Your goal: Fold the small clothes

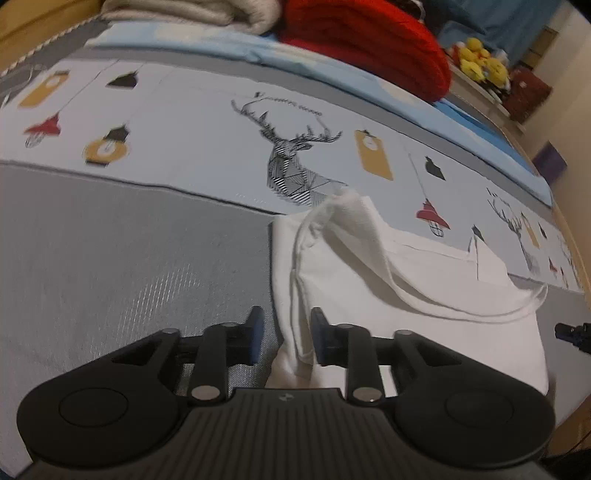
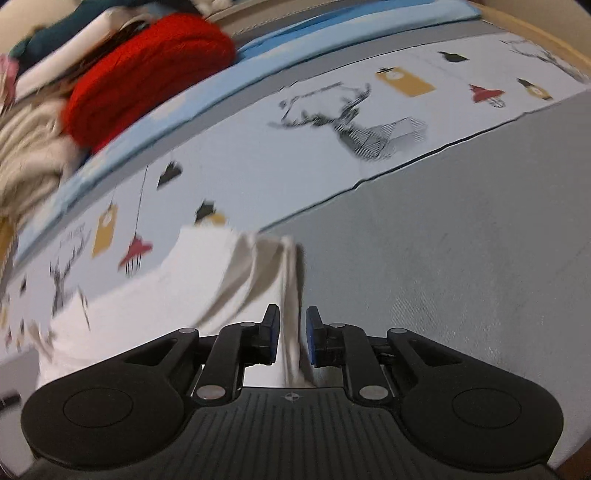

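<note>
A small white garment (image 1: 424, 314) lies spread on the bed, with one side folded over into a thick, layered edge. In the left wrist view that folded edge runs up between the fingers of my left gripper (image 1: 287, 332). The jaws stand apart, and the left pad is clear of the cloth. In the right wrist view the garment (image 2: 166, 306) stretches to the left. Its bunched edge (image 2: 291, 295) passes between the fingers of my right gripper (image 2: 292, 334). A narrow gap shows on each side of the cloth, so the pads are not pressing it.
The bedspread (image 1: 207, 147) has deer and lantern prints above a grey band (image 2: 461, 258). At the far side are a blue sheet (image 1: 221, 48), a red knitted bundle (image 1: 369, 40), a beige blanket (image 1: 192, 13) and yellow plush toys (image 1: 480, 62).
</note>
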`<state>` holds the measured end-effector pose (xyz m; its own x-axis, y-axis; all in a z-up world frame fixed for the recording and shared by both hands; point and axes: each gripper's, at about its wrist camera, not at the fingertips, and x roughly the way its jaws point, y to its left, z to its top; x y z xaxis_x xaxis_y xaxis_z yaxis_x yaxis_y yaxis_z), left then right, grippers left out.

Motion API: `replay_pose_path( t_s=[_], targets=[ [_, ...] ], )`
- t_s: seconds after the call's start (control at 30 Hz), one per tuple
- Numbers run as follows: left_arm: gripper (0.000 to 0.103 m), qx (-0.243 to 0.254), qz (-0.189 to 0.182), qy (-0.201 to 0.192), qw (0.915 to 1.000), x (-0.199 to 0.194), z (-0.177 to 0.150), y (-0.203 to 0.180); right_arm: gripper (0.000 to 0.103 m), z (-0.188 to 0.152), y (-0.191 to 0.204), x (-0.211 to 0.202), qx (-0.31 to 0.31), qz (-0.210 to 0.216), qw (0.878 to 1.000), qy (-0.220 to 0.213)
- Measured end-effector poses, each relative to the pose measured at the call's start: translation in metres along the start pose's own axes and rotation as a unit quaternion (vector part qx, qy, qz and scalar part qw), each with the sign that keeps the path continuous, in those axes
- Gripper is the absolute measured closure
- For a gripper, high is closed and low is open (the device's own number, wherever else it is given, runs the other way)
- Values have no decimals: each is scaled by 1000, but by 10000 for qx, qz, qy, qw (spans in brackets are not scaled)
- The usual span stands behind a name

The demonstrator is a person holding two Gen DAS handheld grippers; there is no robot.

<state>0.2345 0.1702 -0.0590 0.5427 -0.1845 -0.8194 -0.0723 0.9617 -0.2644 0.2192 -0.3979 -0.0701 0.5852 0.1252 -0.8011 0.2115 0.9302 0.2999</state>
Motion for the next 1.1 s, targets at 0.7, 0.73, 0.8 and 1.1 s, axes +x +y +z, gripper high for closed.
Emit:
replay_pose_path(
  t_s=[0.7, 0.73, 0.8, 1.1],
  targets=[
    [61, 272, 216, 24, 9994, 70, 56, -20, 87, 45, 24, 74, -448, -170, 9980, 401],
    [61, 340, 214, 42, 9992, 76, 58, -21, 87, 48, 25, 76, -457, -157, 9981, 392],
    [61, 475, 196, 38, 9987, 83, 62, -24, 84, 53, 27, 81, -469, -105, 9982, 370],
    [99, 743, -229, -110, 9969, 93, 70, -23, 97, 66, 28, 89, -494, 34, 9984, 284]
  ],
)
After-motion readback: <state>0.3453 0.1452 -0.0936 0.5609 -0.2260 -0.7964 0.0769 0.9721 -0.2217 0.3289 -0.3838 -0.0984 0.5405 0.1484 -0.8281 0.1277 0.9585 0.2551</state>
